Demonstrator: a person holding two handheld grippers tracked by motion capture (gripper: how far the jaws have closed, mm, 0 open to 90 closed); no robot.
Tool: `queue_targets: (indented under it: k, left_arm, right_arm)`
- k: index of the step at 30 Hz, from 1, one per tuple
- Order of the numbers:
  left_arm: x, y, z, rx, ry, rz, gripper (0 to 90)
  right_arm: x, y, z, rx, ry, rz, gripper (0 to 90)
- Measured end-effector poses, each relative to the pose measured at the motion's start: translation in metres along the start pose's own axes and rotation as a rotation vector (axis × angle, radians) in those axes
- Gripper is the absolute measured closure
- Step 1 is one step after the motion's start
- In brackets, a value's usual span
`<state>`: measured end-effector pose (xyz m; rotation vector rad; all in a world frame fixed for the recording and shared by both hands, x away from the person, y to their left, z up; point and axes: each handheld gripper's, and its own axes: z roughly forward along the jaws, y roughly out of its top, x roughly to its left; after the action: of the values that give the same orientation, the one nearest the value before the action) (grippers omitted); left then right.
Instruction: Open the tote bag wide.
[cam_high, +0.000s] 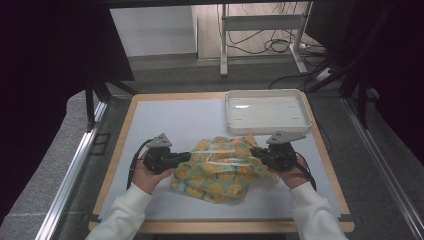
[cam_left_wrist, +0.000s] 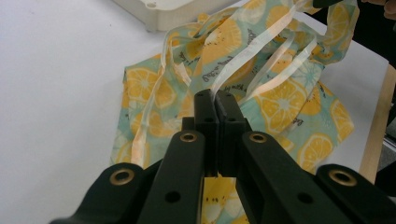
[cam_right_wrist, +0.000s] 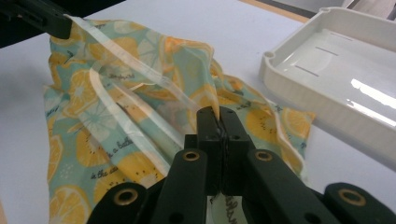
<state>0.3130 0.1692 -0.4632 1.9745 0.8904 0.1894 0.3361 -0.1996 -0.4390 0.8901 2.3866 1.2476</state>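
Observation:
A crumpled cloth (cam_high: 220, 167) printed with yellow lemon slices on pale green lies on the white mat, pulled up at both sides. My left gripper (cam_high: 189, 156) is shut on the cloth's left edge; in the left gripper view a pale hem strip (cam_left_wrist: 247, 56) runs out from between the closed jaws (cam_left_wrist: 215, 99). My right gripper (cam_high: 253, 150) is shut on the cloth's right edge, where the fabric (cam_right_wrist: 140, 116) bunches at the jaw tips (cam_right_wrist: 219, 115). The hem stretches taut between the two grippers.
A white plastic tray (cam_high: 268, 111) stands empty at the back right of the mat, just behind the cloth. The wooden table edge (cam_high: 116, 150) frames the mat. Table legs and cables lie on the floor beyond.

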Motion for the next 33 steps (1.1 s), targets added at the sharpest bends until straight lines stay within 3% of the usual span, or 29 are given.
queue_targets:
  k: [33]
  left_arm:
    - [-0.020, -0.030, -0.008, 0.016, -0.052, 0.012, 89.7]
  right_arm:
    - [0.016, -0.031, -0.009, 0.029, 0.069, 0.003, 88.0]
